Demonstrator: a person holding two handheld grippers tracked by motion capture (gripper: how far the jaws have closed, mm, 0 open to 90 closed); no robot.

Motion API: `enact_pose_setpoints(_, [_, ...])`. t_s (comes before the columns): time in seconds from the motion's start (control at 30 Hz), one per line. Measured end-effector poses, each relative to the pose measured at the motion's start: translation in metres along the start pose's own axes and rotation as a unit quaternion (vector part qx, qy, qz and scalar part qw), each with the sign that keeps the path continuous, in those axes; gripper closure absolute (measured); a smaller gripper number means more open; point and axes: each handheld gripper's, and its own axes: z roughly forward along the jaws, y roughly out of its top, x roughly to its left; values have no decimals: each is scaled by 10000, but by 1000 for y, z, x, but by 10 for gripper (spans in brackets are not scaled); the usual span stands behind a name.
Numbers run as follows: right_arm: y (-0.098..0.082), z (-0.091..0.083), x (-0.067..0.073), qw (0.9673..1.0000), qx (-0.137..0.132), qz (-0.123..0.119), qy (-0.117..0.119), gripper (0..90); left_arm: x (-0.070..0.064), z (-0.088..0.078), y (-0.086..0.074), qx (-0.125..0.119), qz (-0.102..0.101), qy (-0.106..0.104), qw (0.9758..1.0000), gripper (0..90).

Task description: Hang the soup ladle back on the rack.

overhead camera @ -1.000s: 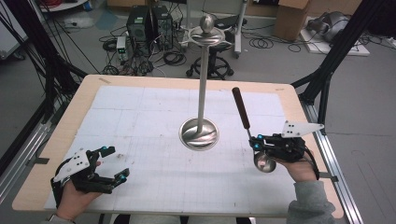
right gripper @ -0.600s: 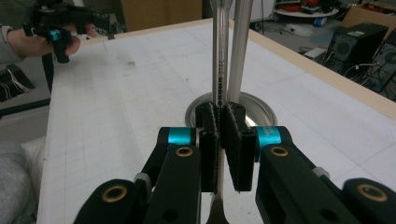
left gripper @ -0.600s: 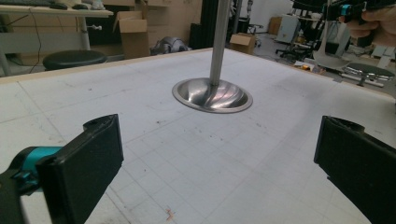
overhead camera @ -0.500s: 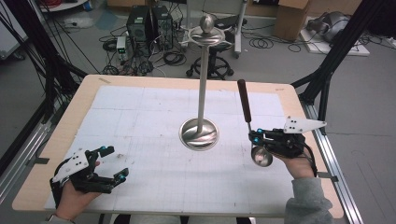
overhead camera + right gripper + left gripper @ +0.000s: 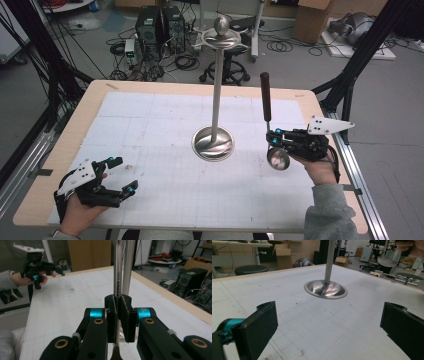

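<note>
A steel stand [image 5: 216, 90] with a round dished base [image 5: 213, 143] and a knobbed top stands mid-table; its base [image 5: 325, 289] is ahead in the left gripper view. My right gripper [image 5: 274, 138] is shut on the thin steel shaft of a ladle [image 5: 267, 125], held nearly upright above the table's right side, dark handle up and bowl [image 5: 278, 158] down. In the right gripper view the pads [image 5: 124, 312] clamp the shaft [image 5: 117, 270], with the stand's pole [image 5: 129, 265] just behind. My left gripper [image 5: 120, 175] rests open near the front left, nothing between its fingers [image 5: 259, 326].
A white gridded mat [image 5: 150, 130] covers the wooden table [image 5: 85, 107]. Black frame struts rise at both sides. Computers, cables, stools and boxes stand on the floor beyond the far edge.
The ladle has swung from leaning left to nearly upright, and the right gripper has shifted slightly. The left gripper has kept still.
</note>
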Motion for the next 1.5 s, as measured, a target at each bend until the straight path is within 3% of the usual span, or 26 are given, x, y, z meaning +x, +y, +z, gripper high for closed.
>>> enact_pose_setpoints(0.83, [31, 14, -14, 9990, -137, 178, -389, 847, 0, 0, 0, 5, 10, -4, 10000, 18])
enact_pose_setpoints(1.5, [44, 30, -22, 9990, -216, 264, -298, 847, 0, -1, 0, -11, 7, -3, 10000, 18])
